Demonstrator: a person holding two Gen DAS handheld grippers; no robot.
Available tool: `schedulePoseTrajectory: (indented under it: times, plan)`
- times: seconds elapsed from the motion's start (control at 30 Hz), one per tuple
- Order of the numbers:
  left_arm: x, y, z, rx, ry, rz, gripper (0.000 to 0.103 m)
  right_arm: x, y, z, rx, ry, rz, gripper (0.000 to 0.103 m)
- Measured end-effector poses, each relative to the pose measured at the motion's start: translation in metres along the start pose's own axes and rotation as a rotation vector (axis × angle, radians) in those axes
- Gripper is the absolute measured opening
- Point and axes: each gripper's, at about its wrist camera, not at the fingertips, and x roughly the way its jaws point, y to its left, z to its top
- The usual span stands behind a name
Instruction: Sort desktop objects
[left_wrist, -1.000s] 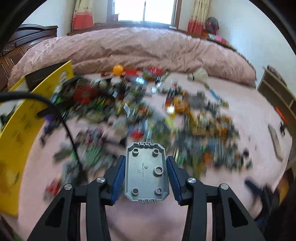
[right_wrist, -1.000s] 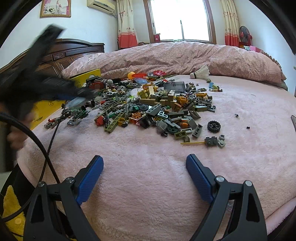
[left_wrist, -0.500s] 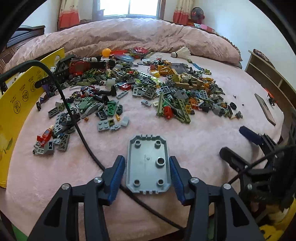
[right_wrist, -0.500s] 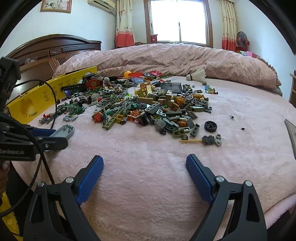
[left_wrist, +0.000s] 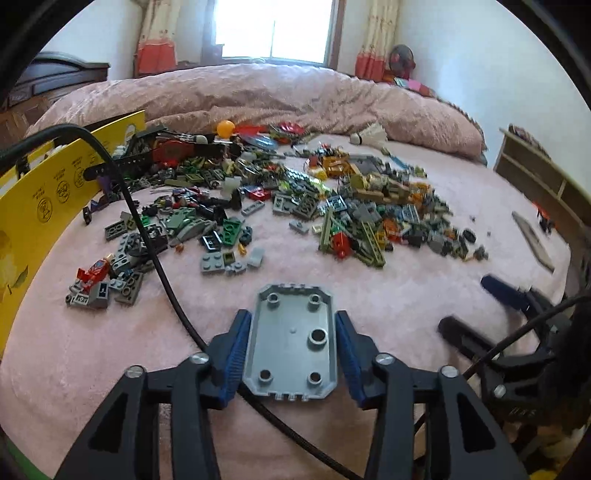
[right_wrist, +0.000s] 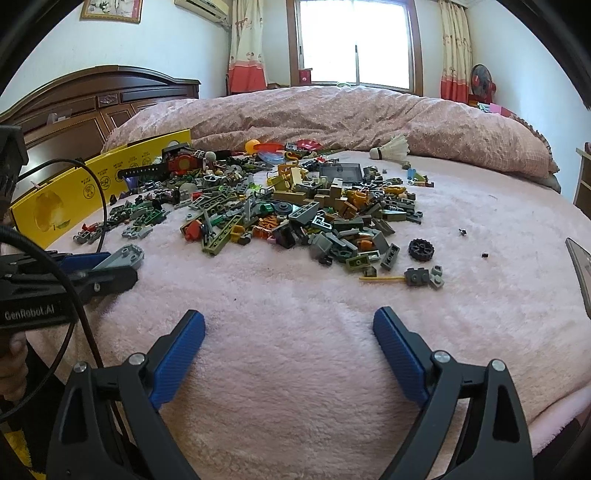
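One grey plate (left_wrist: 293, 341) clamped in left gripper (left_wrist: 293, 347) jaws, mid-carry; right gripper (right_wrist: 288, 354) jaws apart, empty. Next: set down among grey bricks (left_wrist: 122, 273).

The left gripper (left_wrist: 293, 343) has its blue pads (left_wrist: 236, 354) pressed against both long sides of a flat grey plate (left_wrist: 291, 341), held level ahead of it. The right gripper (right_wrist: 288, 354) has its fingers (right_wrist: 400, 358) spread wide with nothing between them, off to the left gripper's right.
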Motion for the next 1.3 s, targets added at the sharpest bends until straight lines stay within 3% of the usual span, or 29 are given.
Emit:
schedulePoseTrajectory:
  times: [0.23,0.37,0.5,0.7,0.77,0.83,0.9,1.03,1.17,1.3]
  plan:
    - [-0.057,0.034,0.011,-0.131,-0.098,0.042,0.045,0.002,0.001,0.000,-0.003,-0.003,-0.007,0.099]
    - [-0.106,0.056,0.013,-0.178,-0.155,0.148,0.045,0.003,0.006,0.001,-0.012,0.001,-0.019,0.100]
    - [-0.140,0.079,0.008,-0.243,-0.206,0.199,0.045,-0.007,0.014,0.012,-0.003,-0.025,0.060,0.100]
    - [-0.107,0.090,-0.001,-0.284,-0.175,0.218,0.045,-0.013,0.042,0.028,-0.076,-0.087,0.148,0.098]
    - [-0.085,0.087,-0.006,-0.273,-0.190,0.212,0.045,-0.007,0.047,0.033,-0.077,-0.091,0.159,0.090]
    - [-0.066,0.083,-0.009,-0.253,-0.188,0.239,0.045,0.006,0.050,0.042,-0.065,-0.065,0.182,0.069]
    - [-0.050,0.081,-0.012,-0.247,-0.203,0.253,0.045,0.022,0.050,0.053,-0.025,-0.028,0.206,0.059]
    - [-0.037,0.082,-0.014,-0.240,-0.209,0.264,0.045,0.053,0.045,0.071,0.046,0.033,0.225,0.052]
    - [-0.033,0.085,-0.012,-0.226,-0.198,0.263,0.045,0.085,0.050,0.085,0.036,0.095,0.229,0.042]
    - [-0.031,0.093,-0.013,-0.246,-0.189,0.248,0.045,0.100,0.058,0.091,-0.012,0.140,0.260,0.009]
